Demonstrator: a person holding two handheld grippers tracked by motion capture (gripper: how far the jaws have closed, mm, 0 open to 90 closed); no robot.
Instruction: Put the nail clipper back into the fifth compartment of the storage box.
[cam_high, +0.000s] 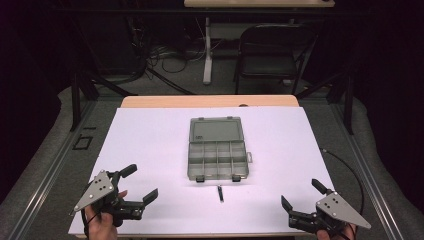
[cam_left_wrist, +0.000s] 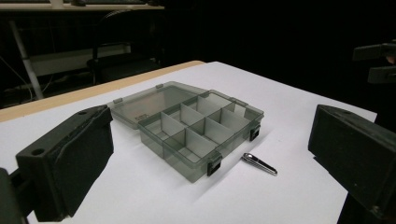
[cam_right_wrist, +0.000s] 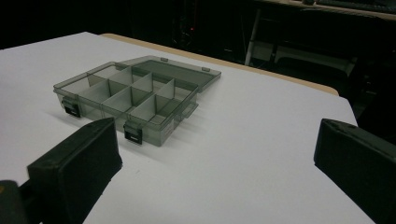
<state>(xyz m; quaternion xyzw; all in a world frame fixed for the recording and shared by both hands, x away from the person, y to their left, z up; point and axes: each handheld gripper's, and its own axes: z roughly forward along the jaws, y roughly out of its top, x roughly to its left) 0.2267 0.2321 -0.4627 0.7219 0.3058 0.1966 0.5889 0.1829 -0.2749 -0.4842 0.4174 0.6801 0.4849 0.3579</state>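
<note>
Centrally on the white table (cam_high: 150, 150) sits a smoky clear plastic organizer box (cam_high: 218, 161), its lid (cam_high: 215, 130) folded flat away toward the far side and its divided compartments all empty as far as the views show. Two black latches (cam_left_wrist: 214, 164) hang on its near wall. Just beside that near wall, apart from it, lies a small metal nail clipper (cam_high: 220, 193), pointing roughly near to far; the left gripper view shows it resting flat (cam_left_wrist: 259, 164). Judged from the layout, the work in hand is to lift this clipper into a compartment. The left gripper (cam_high: 140, 184) hovers at the near left corner of the table, its jaws spread wide with nothing between them; the right gripper (cam_high: 301, 193) stands at the near right corner, likewise wide apart and empty. Both are well apart from the clipper. Recommended practice: bring one gripper down over the middle of the clipper, jaws across its narrow width, low enough to catch the thin body without scraping the sheet, then close firmly, since polished metal may slip. Beyond the table stand a dark folding chair (cam_high: 272, 52) and a desk leg (cam_high: 207, 50) with cables on the floor.
</note>
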